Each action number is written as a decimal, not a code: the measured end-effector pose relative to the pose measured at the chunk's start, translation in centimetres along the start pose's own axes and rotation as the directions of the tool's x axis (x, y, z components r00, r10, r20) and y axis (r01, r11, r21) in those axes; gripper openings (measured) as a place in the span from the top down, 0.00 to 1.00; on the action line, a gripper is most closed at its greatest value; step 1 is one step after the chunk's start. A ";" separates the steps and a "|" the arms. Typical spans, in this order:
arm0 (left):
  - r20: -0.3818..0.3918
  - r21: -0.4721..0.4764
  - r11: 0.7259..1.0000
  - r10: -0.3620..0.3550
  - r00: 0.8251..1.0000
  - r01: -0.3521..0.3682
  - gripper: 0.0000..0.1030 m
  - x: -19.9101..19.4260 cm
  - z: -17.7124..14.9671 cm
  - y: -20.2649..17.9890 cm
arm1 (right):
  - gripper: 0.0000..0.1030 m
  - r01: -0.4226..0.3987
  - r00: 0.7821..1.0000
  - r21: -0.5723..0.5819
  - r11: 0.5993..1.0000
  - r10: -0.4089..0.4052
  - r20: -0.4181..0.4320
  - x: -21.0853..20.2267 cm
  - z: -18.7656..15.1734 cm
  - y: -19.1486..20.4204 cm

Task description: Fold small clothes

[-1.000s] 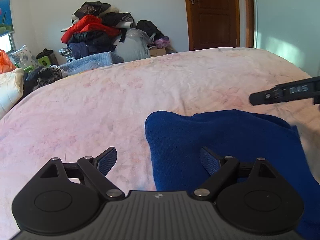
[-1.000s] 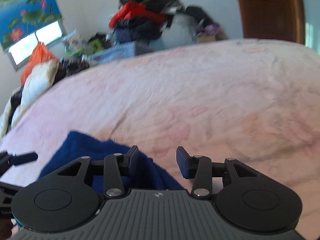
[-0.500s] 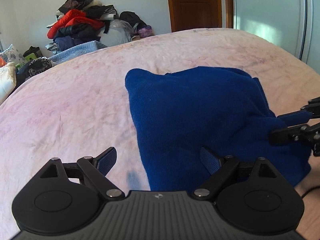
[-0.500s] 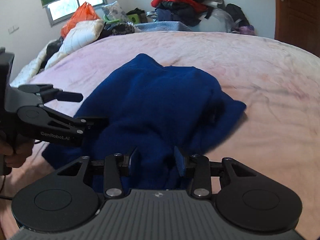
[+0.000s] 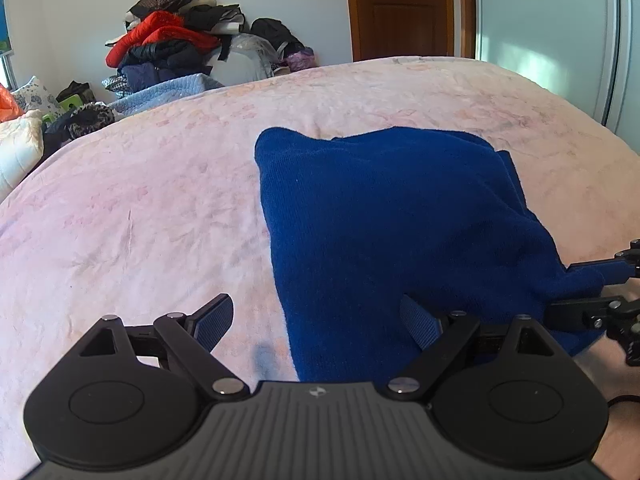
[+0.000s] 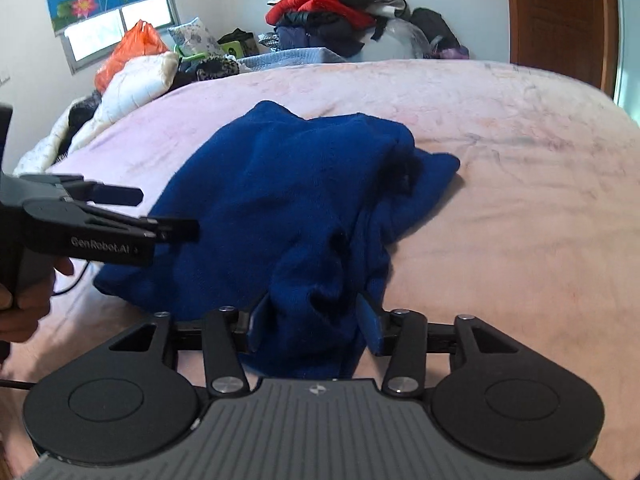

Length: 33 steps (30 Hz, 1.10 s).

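Observation:
A dark blue knitted garment [image 5: 392, 216] lies crumpled on the pink bedspread [image 5: 140, 200]; it also shows in the right wrist view [image 6: 288, 200]. My left gripper [image 5: 316, 322] is open over the garment's near left edge, one finger over the bedspread and one over the cloth. It shows from the side in the right wrist view [image 6: 168, 212], open. My right gripper [image 6: 314, 324] has its jaws partly apart around a bunched fold at the garment's near right end. Its fingers [image 5: 588, 288] show at the right edge of the left wrist view, with cloth between them.
A pile of clothes [image 5: 176, 44] sits beyond the far edge of the bed, with a brown door [image 5: 400, 8] to its right. Pillows and an orange bag [image 6: 128, 52] lie at the far left under a window. The bedspread [image 6: 520, 208] stretches right.
Both grippers pulled back and down toward the garment's near edge, so the whole garment came into view. The right jaws, narrower before, now stand wider around the fold.

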State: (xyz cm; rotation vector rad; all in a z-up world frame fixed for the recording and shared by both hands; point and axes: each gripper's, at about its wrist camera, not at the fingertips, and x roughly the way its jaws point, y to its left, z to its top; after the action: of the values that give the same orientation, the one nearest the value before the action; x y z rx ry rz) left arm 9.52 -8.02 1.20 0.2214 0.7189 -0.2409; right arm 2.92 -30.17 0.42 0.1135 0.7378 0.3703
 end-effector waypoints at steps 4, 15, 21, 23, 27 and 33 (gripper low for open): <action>0.016 -0.049 0.998 -0.045 0.999 0.045 0.09 0.5 0.3 2.2 | 0.24 -0.044 0.997 0.134 0.990 0.036 0.067 -0.6 0.2 -2.7; 0.047 -0.413 0.804 -0.450 0.892 0.428 0.00 6.3 0.4 9.9 | 0.24 -0.356 0.934 0.363 0.861 0.342 0.105 4.3 2.3 -9.4; 0.077 -0.295 0.801 -0.523 0.849 0.520 0.01 7.5 1.2 6.7 | 0.24 -0.416 0.908 0.328 0.848 0.403 0.111 7.9 4.9 -8.0; 0.075 -0.267 0.826 -0.495 0.865 0.496 0.02 7.6 1.3 5.6 | 0.25 -0.405 0.914 0.332 0.852 0.385 0.125 8.7 5.5 -7.5; 0.059 -0.237 0.869 -0.434 0.899 0.435 0.53 7.5 1.6 5.1 | 0.60 -0.341 0.940 0.346 0.874 0.323 0.111 9.4 5.7 -6.8; 0.093 -0.272 0.855 -0.434 0.896 0.442 0.75 6.3 2.2 6.2 | 0.70 -0.337 0.941 0.343 0.877 0.306 0.145 8.8 5.6 -5.7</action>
State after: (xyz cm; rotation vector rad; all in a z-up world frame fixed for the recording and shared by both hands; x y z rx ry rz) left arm 17.32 -3.68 -0.70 -0.2307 0.7617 -0.5707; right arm 14.36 -32.10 -2.37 0.6073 0.6950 0.5403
